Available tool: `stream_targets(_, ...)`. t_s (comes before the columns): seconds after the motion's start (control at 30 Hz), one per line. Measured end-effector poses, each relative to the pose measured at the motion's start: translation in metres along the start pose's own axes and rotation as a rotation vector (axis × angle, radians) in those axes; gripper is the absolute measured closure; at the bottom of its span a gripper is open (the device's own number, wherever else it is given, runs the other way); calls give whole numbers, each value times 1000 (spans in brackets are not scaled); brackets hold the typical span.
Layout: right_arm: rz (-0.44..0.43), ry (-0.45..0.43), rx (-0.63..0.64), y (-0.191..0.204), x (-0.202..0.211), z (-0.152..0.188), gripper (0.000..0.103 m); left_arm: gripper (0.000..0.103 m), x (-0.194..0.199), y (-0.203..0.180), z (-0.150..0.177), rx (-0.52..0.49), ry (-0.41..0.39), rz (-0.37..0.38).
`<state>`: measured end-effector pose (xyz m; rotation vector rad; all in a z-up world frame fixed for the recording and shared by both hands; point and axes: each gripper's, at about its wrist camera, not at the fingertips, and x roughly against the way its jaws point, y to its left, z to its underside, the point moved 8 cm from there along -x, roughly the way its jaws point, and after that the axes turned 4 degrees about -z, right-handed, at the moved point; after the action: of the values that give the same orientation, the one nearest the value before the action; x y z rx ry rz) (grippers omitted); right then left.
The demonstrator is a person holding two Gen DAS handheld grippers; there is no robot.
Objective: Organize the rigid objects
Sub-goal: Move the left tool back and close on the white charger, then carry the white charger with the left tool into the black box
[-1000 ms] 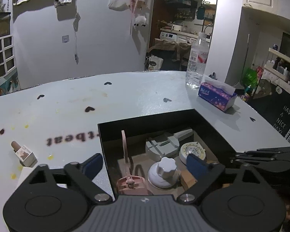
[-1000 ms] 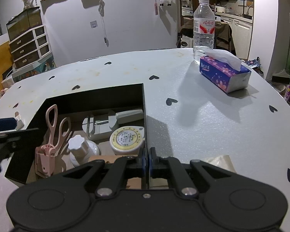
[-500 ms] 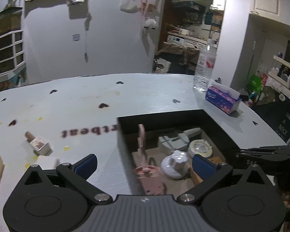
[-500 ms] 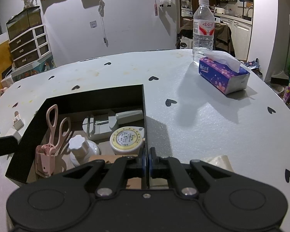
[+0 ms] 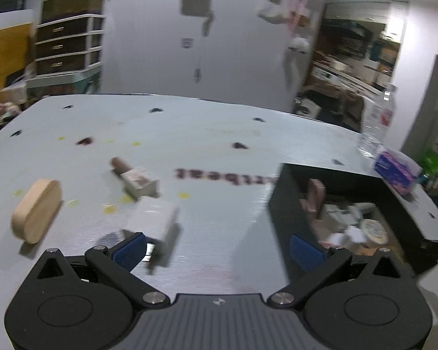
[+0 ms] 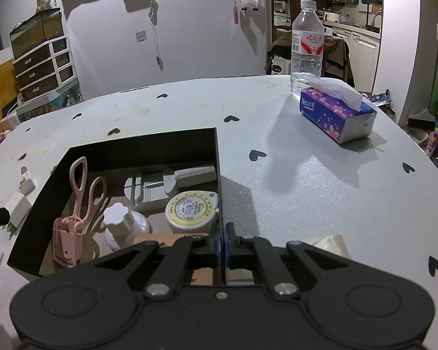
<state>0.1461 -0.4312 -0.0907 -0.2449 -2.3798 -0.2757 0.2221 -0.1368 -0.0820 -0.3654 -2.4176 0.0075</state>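
Observation:
My left gripper [image 5: 217, 249] is open and empty, low over the white table. A white charger block [image 5: 153, 223] lies just ahead of its left finger. Farther out lie a small bottle with a brown cap [image 5: 134, 176] and a wooden oval piece [image 5: 36, 210]. The black box [image 6: 216, 157] holds pink scissors [image 6: 80, 192], a white knob jar [image 6: 122, 227], a round tape measure [image 6: 191, 211] and a grey tool [image 6: 160, 185]. My right gripper [image 6: 221, 243] is shut on the box's right wall at the near corner.
A purple tissue box [image 6: 337, 113] and a water bottle [image 6: 306, 46] stand at the table's far right. A crumpled pale tissue [image 6: 331, 243] lies just right of my right gripper. The table edge curves away behind them.
My left gripper has swung left, away from the box, and now faces the charger block, bottle and wooden piece. My right gripper has stayed in place on the box wall.

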Motion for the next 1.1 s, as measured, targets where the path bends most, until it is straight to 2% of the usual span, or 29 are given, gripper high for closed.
stream_targets(0.17, 5, 4, 1, 1, 0, 0, 99, 2, -13, 26, 2, -14, -18, -73)
stream_targets(0.33, 12, 8, 2, 2, -2, 0, 99, 21, -29, 40, 0, -29, -29, -78)
stream_targets(0.47, 14, 10, 1, 2, -2, 0, 99, 32, -44, 42, -1, -53, -7, -65)
stream_targets(0.67, 18, 13, -2, 2, -3, 0, 99, 50, -55, 46, 0, -49, 0, -106)
stream_targets(0.87, 18, 14, -2, 3, -4, 0, 99, 52, -52, 49, -1, -35, 1, -108)
stream_targets(1.0, 18, 16, -1, 3, -6, 1, 99, 54, -38, 42, -8, -44, -28, -59)
stream_targets(1.1, 19, 15, -2, 3, -6, 1, 99, 55, -20, 23, -19, -90, -66, 42)
